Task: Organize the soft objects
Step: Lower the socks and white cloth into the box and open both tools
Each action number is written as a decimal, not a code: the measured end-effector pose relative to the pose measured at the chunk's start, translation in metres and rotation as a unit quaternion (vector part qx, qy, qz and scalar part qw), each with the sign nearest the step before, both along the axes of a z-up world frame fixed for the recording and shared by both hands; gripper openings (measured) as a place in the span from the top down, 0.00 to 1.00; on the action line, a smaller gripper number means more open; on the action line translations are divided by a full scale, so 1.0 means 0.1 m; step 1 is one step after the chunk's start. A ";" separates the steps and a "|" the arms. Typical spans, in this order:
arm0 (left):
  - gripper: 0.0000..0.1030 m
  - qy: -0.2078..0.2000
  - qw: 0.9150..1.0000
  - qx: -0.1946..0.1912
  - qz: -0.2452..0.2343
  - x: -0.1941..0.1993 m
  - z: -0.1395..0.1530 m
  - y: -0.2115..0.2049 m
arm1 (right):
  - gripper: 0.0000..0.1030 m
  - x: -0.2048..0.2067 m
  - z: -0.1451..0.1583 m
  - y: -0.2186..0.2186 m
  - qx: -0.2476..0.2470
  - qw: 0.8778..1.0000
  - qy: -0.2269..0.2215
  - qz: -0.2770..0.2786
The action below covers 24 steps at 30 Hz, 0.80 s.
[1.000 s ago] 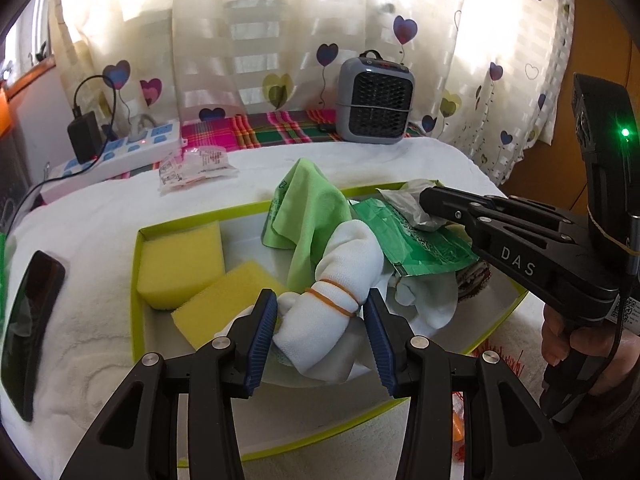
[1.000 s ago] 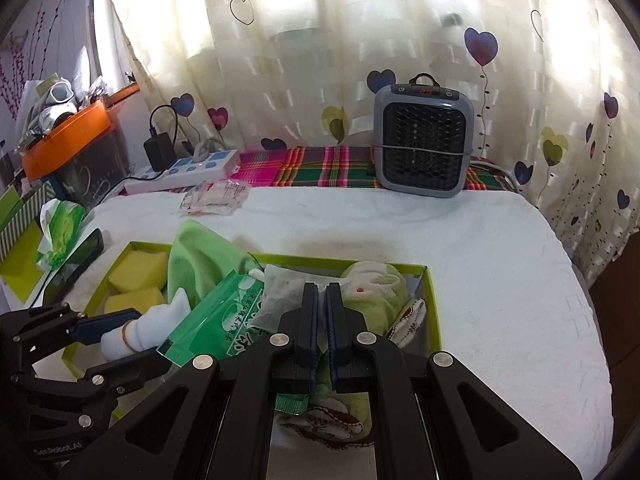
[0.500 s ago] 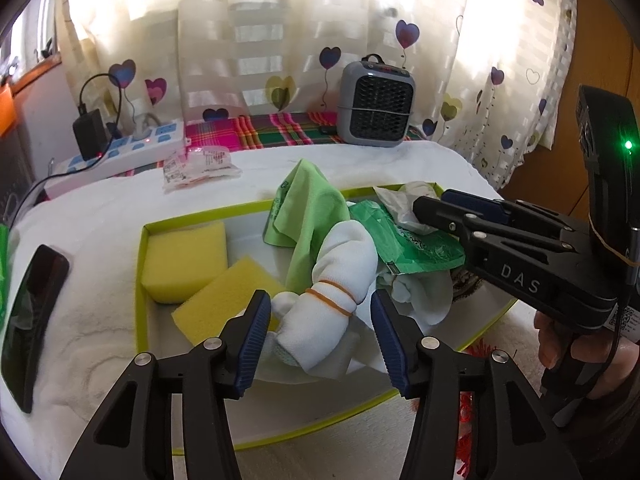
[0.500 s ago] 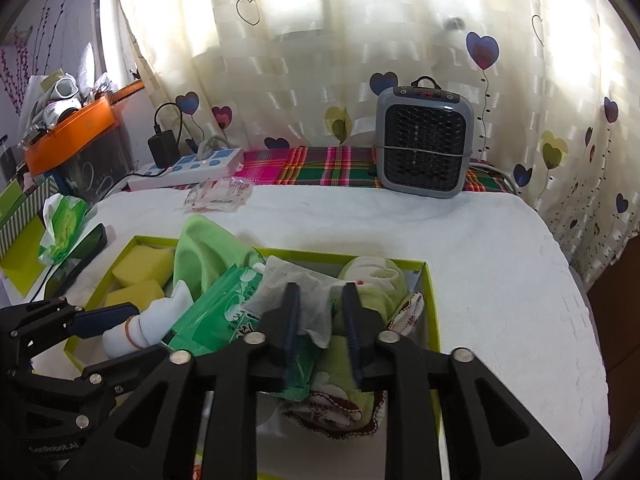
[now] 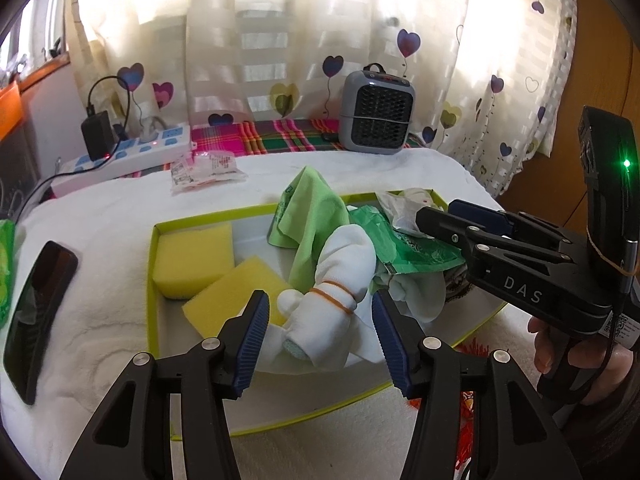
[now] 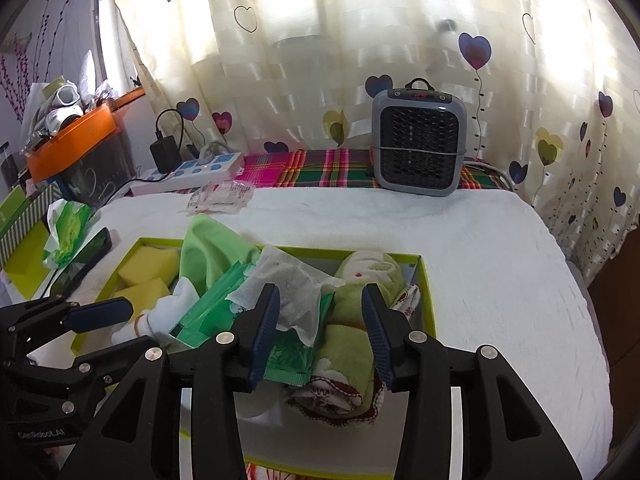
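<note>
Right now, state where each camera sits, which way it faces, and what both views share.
Left wrist: sits on the left gripper, looking forward over the green-rimmed box toward the curtain; its open fingers flank the white sock bundle; the right gripper and the holding hand show at right.
Right wrist: sits on the right gripper, facing the same curtain; open fingers straddle the green towel roll; the left gripper shows lower left.
Shared: box, yellow sponges, grey heater, power strip.
</note>
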<state>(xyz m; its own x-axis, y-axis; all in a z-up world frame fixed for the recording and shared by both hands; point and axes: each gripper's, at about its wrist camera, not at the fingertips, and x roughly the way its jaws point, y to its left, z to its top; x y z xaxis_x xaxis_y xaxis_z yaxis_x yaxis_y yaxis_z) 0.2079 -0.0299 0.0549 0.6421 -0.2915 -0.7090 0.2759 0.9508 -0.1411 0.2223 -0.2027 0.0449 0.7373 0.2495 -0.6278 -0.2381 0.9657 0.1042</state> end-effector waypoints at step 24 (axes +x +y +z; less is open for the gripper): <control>0.49 -0.012 1.000 0.002 0.015 -0.38 0.13 0.07 | 0.46 -0.44 0.10 -0.05 0.026 1.000 -0.016 -0.002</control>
<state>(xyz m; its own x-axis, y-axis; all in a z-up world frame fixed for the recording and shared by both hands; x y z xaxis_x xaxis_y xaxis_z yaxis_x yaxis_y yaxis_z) 0.1698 -0.0226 0.0677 0.6676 -0.2691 -0.6942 0.2502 0.9593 -0.1312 0.1784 -0.2081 0.0554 0.7576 0.2791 -0.5900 -0.2388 0.9598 0.1474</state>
